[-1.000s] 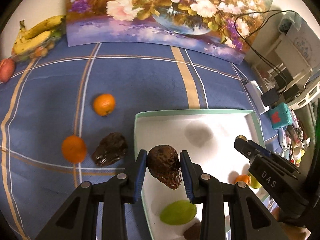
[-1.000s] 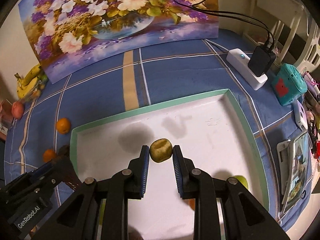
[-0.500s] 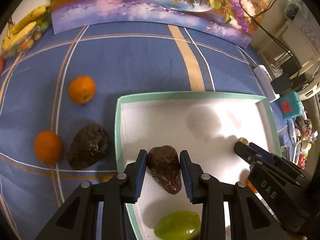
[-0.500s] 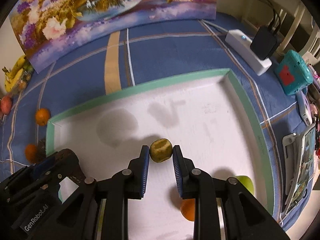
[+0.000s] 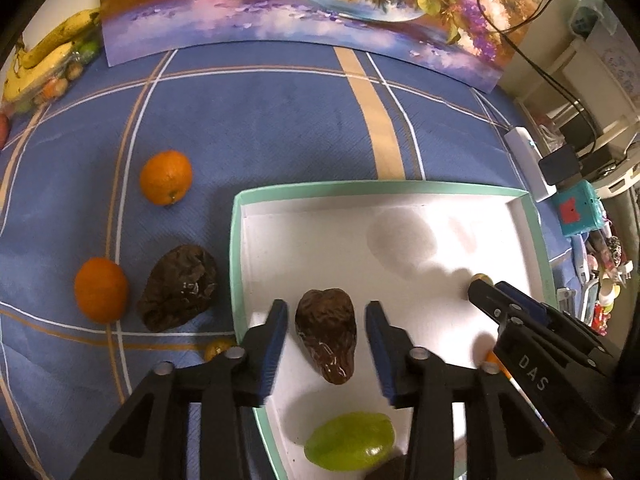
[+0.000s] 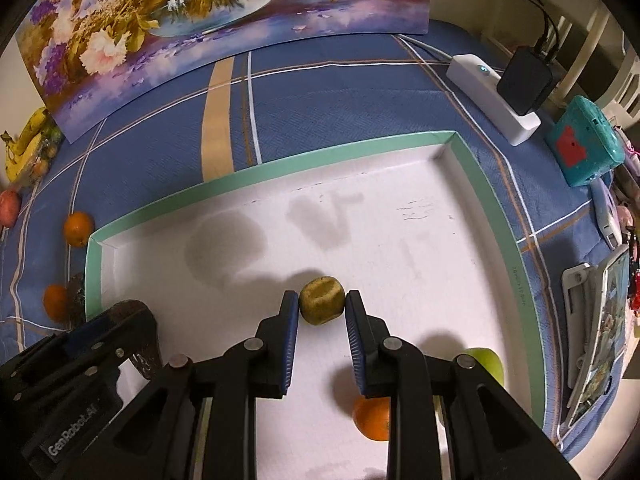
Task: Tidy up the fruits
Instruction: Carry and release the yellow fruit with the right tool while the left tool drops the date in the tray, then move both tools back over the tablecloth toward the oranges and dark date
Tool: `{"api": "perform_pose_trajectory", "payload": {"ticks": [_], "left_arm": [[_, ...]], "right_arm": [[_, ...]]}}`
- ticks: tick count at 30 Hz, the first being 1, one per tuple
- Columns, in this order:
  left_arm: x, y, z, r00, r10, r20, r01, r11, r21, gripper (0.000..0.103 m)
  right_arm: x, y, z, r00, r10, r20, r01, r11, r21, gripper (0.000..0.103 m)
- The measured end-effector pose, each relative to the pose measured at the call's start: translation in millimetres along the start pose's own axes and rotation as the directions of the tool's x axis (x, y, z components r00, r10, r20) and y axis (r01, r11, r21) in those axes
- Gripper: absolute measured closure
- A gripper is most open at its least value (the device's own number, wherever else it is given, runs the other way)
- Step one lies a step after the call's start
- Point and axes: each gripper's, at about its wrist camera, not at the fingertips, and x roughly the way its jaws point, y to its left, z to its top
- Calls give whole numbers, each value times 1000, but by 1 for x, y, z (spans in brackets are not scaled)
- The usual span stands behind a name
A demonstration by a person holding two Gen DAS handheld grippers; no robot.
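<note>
Two oranges (image 5: 165, 176) leftward, green apple (image 6: 486, 364) rightward

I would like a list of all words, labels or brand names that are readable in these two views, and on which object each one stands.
"DAS" – white letters on the black body of the right gripper, seen in the left wrist view.
"GenRobot.AI" – white label on the black body of the left gripper, seen in the right wrist view.
Small print along the green rim of the tray: too small to read.
Nothing else is readable.
</note>
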Motion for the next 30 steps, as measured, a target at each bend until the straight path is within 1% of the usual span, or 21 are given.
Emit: {"api": "perform_pose_trajectory", "payload": {"ticks": [1,3,7,12,13,14,15,16,17,18,19,20,23,24,25,27,28,30], "left_arm": [[-4,-1,0,1000,-4,3,4,1000,3,49],[-10,-3,1,1000,-5,11,4,1000,13,49],[-32,-6,6,999,-2,54,1,1000,29,49],[-58,5,12,994,3,110,-4,1000,9,49],[-63,8,14,993,8,120,-8,1000,2,47],[-68,13,16,991,17,131,-17,1000,-6,42],[-74,18,16,989,30,142,-28,999,-16,39],[-78,24,17,987,41,153,-38,999,-27,36],[-82,28,17,986,49,159,-44,998,-37,36],[-85,35,18,985,59,165,-51,997,-52,35],[-88,40,17,984,66,166,-56,997,-61,29],[-89,45,17,983,76,168,-65,995,-71,21],[-94,61,14,977,122,174,-106,990,-98,15],[-95,67,13,975,139,173,-120,986,-112,15],[-96,71,12,974,146,172,-126,985,-121,13],[-97,84,10,972,169,166,-146,979,-141,5],[-98,89,8,969,182,166,-158,976,-148,0],[-101,100,4,960,221,170,-193,967,-165,0]], "right_arm": [[-1,0,0,1000,1,2,-1,1000,1,78],[-5,-1,0,1000,-3,7,3,1000,-1,77],[-19,-1,1,1000,-3,31,3,1000,-5,77],[-51,-1,4,995,11,101,-10,1000,-9,77],[-57,-1,5,993,17,115,-16,1000,-9,77],[-61,-1,7,992,21,124,-20,1000,-10,77],[-68,-1,8,990,27,138,-26,1000,-11,77],[-74,0,8,988,31,149,-30,999,-13,69],[-77,1,8,987,31,157,-29,999,-14,61],[-81,3,8,986,29,166,-27,999,-18,44],[-85,5,8,984,27,177,-23,999,-24,33],[-87,6,9,983,26,183,-21,999,-28,32],[-86,12,11,983,25,183,-16,999,-48,31],[-86,13,11,983,23,180,-14,999,-52,30],[-85,14,10,984,20,178,-10,998,-56,25],[-83,15,9,985,19,174,-9,998,-60,19],[-83,17,8,984,22,175,-11,998,-63,19],[-82,20,7,984,29,177,-17,998,-66,19]]}}
